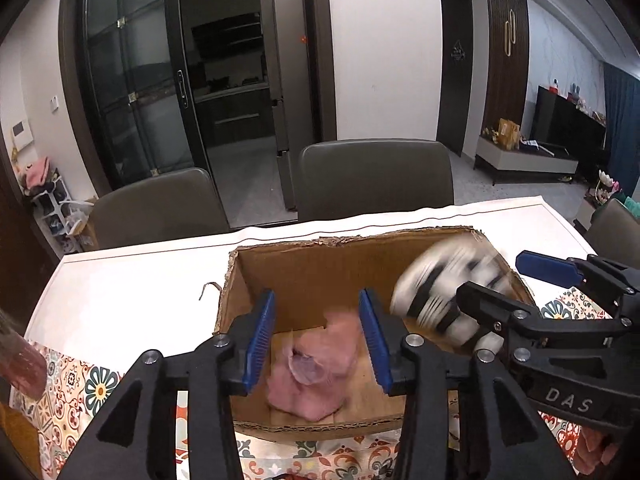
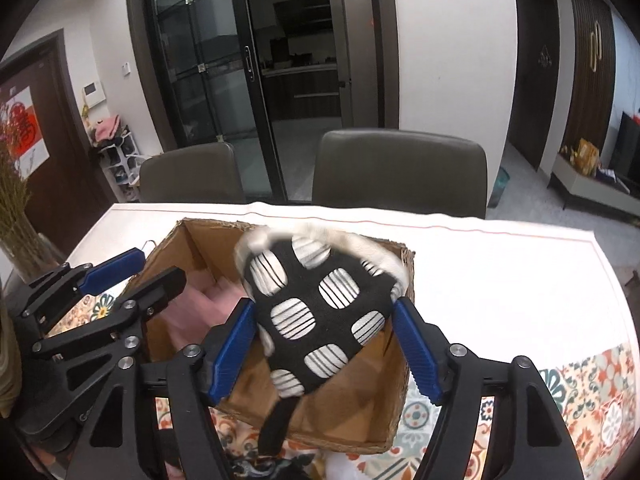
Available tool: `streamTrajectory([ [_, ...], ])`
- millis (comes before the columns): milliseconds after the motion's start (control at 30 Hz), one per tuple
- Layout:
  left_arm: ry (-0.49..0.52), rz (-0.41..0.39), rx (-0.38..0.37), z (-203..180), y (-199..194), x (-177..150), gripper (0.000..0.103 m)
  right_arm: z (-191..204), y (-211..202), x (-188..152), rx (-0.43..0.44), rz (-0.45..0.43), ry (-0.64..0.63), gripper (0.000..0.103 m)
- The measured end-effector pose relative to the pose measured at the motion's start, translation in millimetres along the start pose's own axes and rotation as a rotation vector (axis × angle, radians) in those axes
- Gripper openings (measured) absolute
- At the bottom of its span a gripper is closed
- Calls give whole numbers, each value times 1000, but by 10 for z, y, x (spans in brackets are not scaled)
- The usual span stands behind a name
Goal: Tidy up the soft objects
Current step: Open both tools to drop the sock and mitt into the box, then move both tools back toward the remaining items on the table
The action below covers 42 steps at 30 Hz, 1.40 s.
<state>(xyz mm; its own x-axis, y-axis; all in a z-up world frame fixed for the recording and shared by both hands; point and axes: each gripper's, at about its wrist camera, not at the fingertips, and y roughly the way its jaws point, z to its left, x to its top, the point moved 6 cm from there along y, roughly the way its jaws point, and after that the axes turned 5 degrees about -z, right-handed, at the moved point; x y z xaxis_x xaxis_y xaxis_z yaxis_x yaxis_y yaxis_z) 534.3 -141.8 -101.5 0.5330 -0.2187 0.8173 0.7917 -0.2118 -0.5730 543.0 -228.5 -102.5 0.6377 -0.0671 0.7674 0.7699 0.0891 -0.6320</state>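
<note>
Hovering over the open cardboard box (image 2: 332,408), the right gripper (image 2: 324,350) has its blue pads (image 2: 234,354) spread wide, with the black-and-white patterned soft item (image 2: 316,312) between them. In the right wrist view the item sits in the gap with visible space to the right pad; on the left side it lies close to the pad, and contact cannot be confirmed. Its upper white edge is motion-blurred, and a black strap hangs from its lower end over the box's near wall.

The left gripper (image 1: 322,344) is also spread wide and holds nothing. It points into the box (image 1: 320,264) from the near side, pads above the box interior. Seen between its pads, a pink soft object (image 1: 312,372) lies on the box floor, slightly blurred.

From the left wrist view the patterned item (image 1: 444,292) appears at the box's right side, above the rim, heavily blurred, with the right gripper (image 1: 496,288) reaching in from the right.

Box stands on the desk (image 2: 500,280), partly on a white cloth and partly on a patterned floral mat (image 1: 80,384). Box rim is ragged, flaps torn off. Two dark chairs (image 1: 376,176) stand at the desk's far side. Dried stems in a vase (image 2: 16,216) are at the desk's left edge.
</note>
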Motion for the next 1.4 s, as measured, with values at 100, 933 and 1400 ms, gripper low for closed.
streamTrajectory([
  [100, 1, -5, 5, 32, -47, 4, 45, -29, 18, -25, -3, 10, 9, 71],
  [933, -19, -134, 73, 296, -1248, -16, 50, 234, -1039, 66, -51, -152, 1, 71],
  [1400, -29, -174, 105, 415, -1812, -341, 50, 533, -1531, -168, -34, -190, -19, 71],
])
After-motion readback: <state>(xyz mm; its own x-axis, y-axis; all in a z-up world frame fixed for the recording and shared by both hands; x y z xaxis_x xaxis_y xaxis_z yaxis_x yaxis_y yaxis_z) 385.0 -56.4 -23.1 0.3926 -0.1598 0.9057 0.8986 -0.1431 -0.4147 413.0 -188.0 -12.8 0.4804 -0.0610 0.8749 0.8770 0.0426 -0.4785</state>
